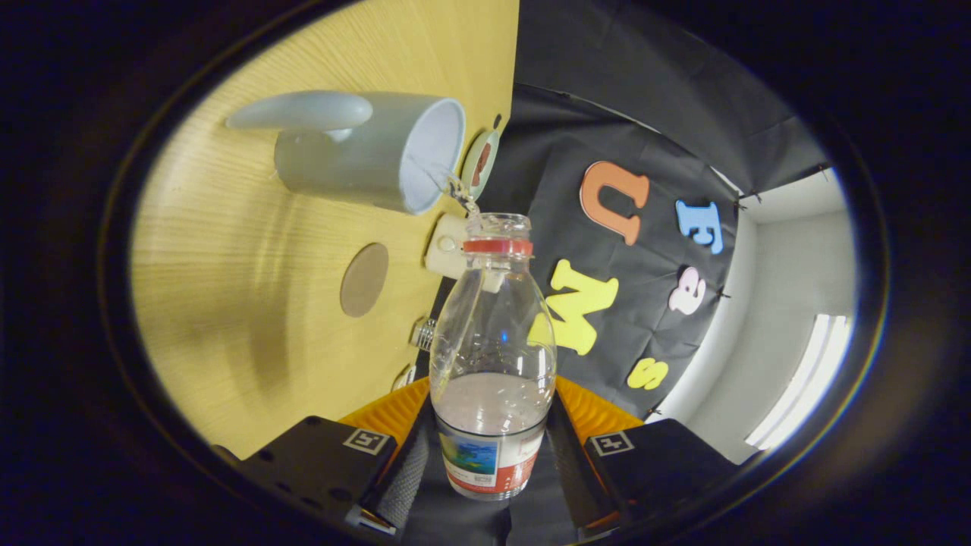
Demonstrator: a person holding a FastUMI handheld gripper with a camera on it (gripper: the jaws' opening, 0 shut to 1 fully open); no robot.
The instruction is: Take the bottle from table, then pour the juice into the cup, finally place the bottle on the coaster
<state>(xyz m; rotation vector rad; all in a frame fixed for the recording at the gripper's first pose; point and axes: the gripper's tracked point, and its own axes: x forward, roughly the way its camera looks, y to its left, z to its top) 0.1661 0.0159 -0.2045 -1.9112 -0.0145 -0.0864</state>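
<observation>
Cup [364, 152]: grey, with a handle, on the wooden desk [227, 288] near its far edge; a thin stream runs from the bottle mouth into its opening.
Coaster [364, 279]: round, brown, flat on the desk near the cup, nothing on it yet.
Bottle [491, 364]: clear plastic, cap off, tipped toward the cup, held between the two fingers of the claw [489, 447].
Claw: closed on the lower part of the bottle, at the label, both fingers pressing.
Handling: I judge it light, partly full, thin-walled and smooth; hard squeezing may dent it. The low label band seems a good place to hold.
Desk: pale wood grain, smooth.
Room: black cloth wall beyond the desk edge, white wall further right.
</observation>
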